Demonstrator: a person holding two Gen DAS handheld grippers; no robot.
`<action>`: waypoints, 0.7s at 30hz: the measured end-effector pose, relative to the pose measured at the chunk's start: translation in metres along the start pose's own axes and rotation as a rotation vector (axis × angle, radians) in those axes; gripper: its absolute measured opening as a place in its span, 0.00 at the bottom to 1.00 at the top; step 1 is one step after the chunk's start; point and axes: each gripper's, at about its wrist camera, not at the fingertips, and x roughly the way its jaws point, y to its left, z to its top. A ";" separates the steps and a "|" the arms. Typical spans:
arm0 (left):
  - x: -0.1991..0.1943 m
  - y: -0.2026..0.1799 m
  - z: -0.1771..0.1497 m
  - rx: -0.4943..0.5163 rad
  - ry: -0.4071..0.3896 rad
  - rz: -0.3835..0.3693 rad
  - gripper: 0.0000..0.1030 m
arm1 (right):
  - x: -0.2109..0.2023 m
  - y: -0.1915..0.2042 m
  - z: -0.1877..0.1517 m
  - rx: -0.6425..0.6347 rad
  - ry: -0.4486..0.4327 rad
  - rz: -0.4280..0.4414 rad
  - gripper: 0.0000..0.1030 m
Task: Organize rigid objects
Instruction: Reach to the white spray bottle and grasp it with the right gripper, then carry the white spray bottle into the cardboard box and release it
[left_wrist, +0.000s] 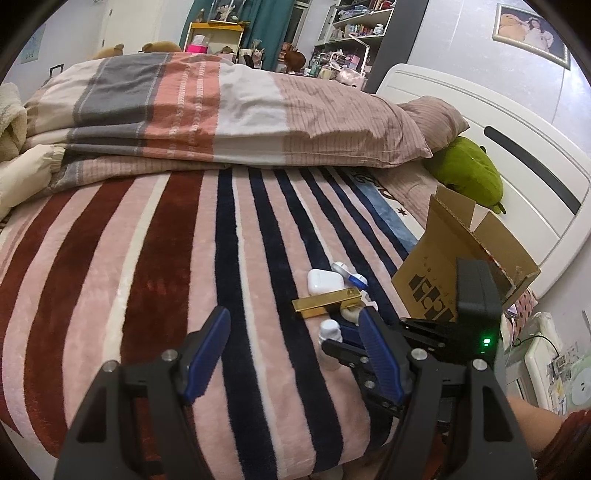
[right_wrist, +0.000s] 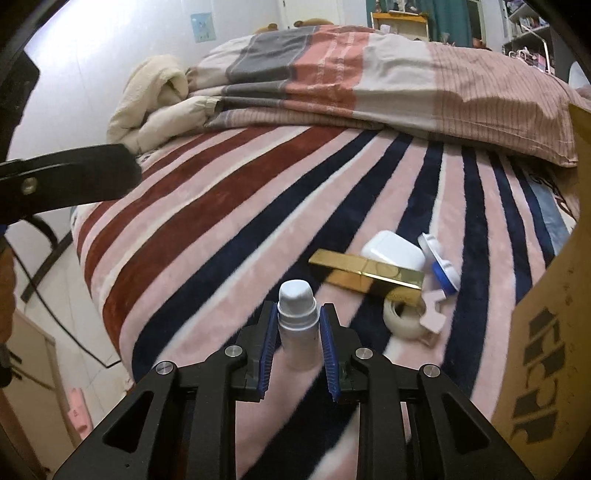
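Note:
My right gripper is shut on a small white bottle with a rounded cap, held just above the striped blanket. Beyond it lie a gold bar-shaped case, a white earbud case, a white-and-blue contact lens case, a tape roll and a pink tape holder. My left gripper is open and empty over the blanket, left of the pile. In the left wrist view I see the bottle, the right gripper and the gold case.
An open cardboard box stands on the bed right of the pile; its wall fills the right wrist view's right edge. A folded duvet, a pillow and a green plush toy lie behind. The bed edge drops to the floor at left.

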 end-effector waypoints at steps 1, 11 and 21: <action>0.000 0.001 0.000 -0.001 0.000 0.001 0.67 | 0.003 0.001 0.001 -0.001 -0.006 -0.002 0.18; 0.001 0.010 -0.001 -0.020 0.007 0.016 0.67 | 0.025 0.004 -0.001 -0.041 0.033 -0.025 0.20; 0.001 0.012 -0.002 -0.025 0.015 0.024 0.67 | 0.035 -0.001 -0.006 -0.047 0.047 -0.016 0.19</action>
